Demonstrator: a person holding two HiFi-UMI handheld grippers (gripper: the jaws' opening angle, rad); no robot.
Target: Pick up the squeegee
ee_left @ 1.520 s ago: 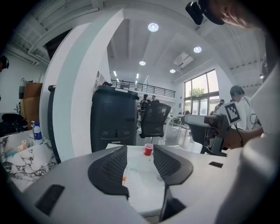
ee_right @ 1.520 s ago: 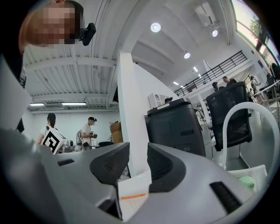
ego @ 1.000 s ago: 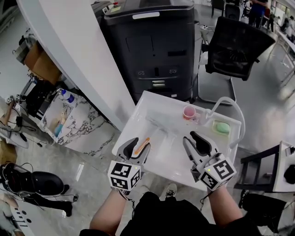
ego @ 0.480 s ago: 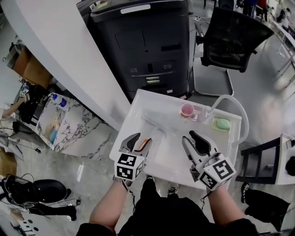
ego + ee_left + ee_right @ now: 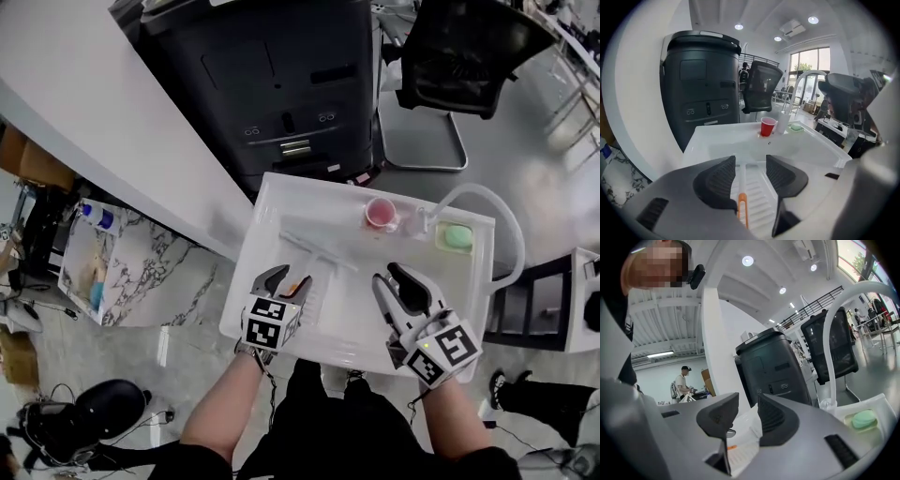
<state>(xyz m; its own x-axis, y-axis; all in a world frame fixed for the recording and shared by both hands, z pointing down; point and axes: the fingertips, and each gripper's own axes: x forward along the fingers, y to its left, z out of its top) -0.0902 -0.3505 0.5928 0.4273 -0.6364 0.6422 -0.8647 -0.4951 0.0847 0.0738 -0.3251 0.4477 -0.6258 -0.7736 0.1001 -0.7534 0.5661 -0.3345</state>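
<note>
Left gripper (image 5: 751,171) jaws stand apart. The squeegee (image 5: 742,202) handle, with its orange end nearest, lies between them on the ribbed floor of the white sink (image 5: 712,136). Far rim: red cup (image 5: 767,126) just left of the faucet (image 5: 793,101). Black machine (image 5: 701,89) beyond, left.

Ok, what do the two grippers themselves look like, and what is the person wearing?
Both the left gripper and right gripper have grey bodies, black ribbed pads and a white cube of black square markers. The person wears black; no sleeves reach the forearms.
</note>
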